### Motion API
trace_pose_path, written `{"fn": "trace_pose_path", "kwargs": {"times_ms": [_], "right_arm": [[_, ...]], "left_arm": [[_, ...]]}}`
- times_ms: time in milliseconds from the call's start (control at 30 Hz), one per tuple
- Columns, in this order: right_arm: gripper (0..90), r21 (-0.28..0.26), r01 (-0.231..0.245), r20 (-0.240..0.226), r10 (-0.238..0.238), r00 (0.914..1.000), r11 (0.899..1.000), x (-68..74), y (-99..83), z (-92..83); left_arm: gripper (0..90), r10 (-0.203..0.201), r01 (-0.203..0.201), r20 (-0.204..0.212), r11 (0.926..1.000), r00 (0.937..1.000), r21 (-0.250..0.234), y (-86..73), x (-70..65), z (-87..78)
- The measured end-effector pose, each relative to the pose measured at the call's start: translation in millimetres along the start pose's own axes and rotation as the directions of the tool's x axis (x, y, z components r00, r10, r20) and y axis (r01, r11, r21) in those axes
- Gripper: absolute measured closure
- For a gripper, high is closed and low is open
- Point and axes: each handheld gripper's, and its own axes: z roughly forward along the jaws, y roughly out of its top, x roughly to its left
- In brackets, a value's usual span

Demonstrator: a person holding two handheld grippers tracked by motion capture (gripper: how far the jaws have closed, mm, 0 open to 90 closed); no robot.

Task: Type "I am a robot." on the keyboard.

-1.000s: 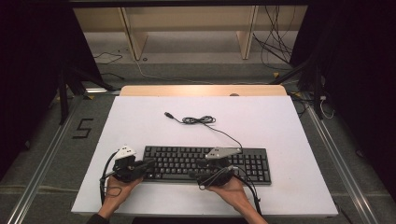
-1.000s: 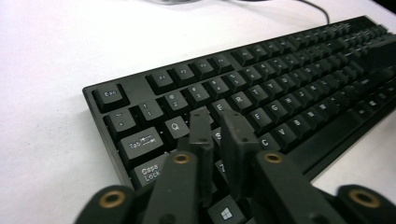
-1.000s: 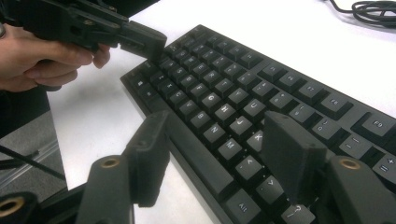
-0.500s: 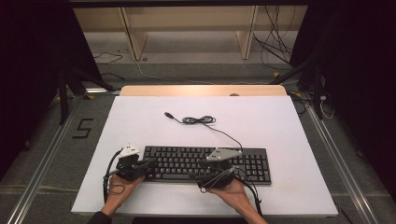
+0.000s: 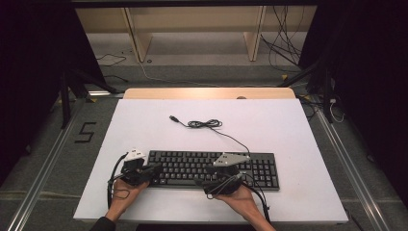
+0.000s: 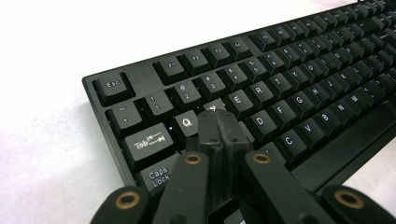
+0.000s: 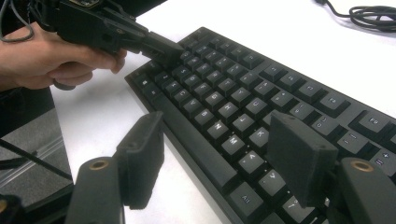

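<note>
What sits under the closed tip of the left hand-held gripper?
The left hand-held gripper, jaws shut, sits over the keyboard just right of the Q key. The key directly beneath is mostly covered; contact cannot be told.

The closed left tongs (image 6: 219,123) hide the W key and part of the row below on the black corded keyboard (image 6: 280,93), whose far right end runs off the left gripper view's edge, its legends there too blurred to read.

My high camera looked forward and down from above my side of the table (image 5: 144,120). Each gripper camera sat close, low over the keyboard (image 5: 211,168), facing along its jaws; both shared the keyboard's left key rows.
</note>
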Motion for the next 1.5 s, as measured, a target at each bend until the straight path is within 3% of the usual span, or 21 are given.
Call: {"fn": "trace_pose_path", "kwargs": {"times_ms": [133, 433, 867, 1100, 1500], "right_arm": [[37.5, 0.002, 0.002, 0.001, -0.002, 1.0, 1.0, 0.3, -0.2, 0.3], [37.5, -0.002, 0.0, 0.006, 0.0, 1.0, 1.0, -0.2, 0.4, 0.0], [39.5, -0.002, -0.009, 0.023, 0.009, 0.9997, 1.0, -3.2, 2.3, 2.5], [54.4, 0.005, -0.029, 0.056, 0.029, 0.998, 1.0, -7.6, 3.8, 4.9], [81.0, 0.03, -0.007, 0.07, 0.005, 0.9975, 1.0, -7.1, 4.5, 13.2]], "left_arm": [[89.1, 0.007, -0.007, 0.006, 0.9997, 1.0, 0.022, -0.3, 1.3, 0.9], [88.8, -0.009, 0.009, 0.014, 0.9999, 0.9999, 0.009, -0.3, 1.5, -0.1], [71.8, -0.021, 0.024, 0.066, 0.999, 0.9976, -0.038, 1.4, 0.3, -9.0], [60.3, -0.02, 0.025, 0.093, 0.9985, 0.9954, -0.049, 0.7, -3.1, -13.2], [40.8, -0.006, 0.02, 0.138, 0.9945, 0.9904, -0.102, -1.3, -12.3, -23.3]]}}
